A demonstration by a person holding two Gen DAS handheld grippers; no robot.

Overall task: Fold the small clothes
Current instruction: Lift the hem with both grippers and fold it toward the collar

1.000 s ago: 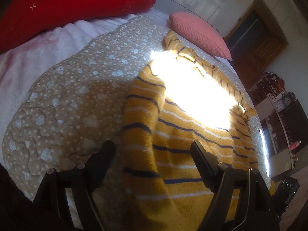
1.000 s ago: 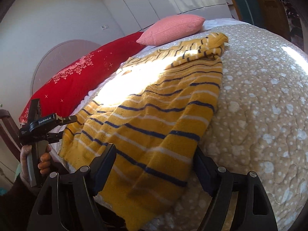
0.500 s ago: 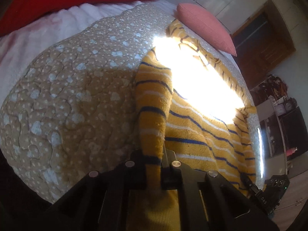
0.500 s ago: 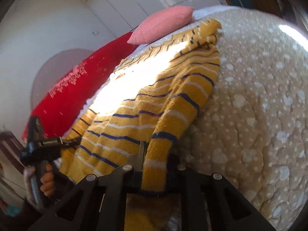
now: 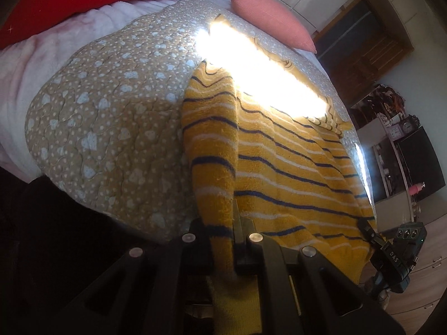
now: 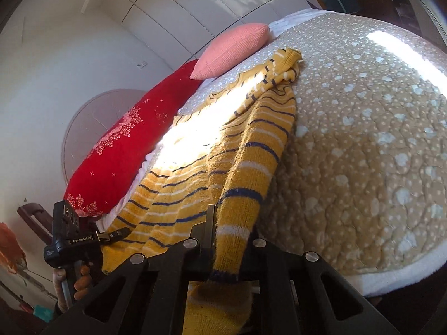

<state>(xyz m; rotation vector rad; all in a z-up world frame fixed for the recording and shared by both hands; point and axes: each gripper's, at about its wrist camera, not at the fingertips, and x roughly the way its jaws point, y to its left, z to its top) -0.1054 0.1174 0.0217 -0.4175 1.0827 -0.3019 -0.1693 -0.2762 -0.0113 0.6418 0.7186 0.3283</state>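
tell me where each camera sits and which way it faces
Left wrist: on the left gripper, looking down its fingers across the beige spotted quilt; its jaws clamp the yellow knitted sweater with navy and white stripes.
Right wrist: on the right gripper, facing the red embroidered pillow; a hand shows.
Shared: sweater, quilt, pink ribbed cushion, each other's gripper.

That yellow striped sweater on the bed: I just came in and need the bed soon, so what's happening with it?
A person is folding it with a handheld gripper in each hand. The left gripper and the right gripper are each shut on a near edge of the yellow striped sweater. The rest of it lies spread over the dotted beige blanket toward the pink pillow. No fold is made yet.
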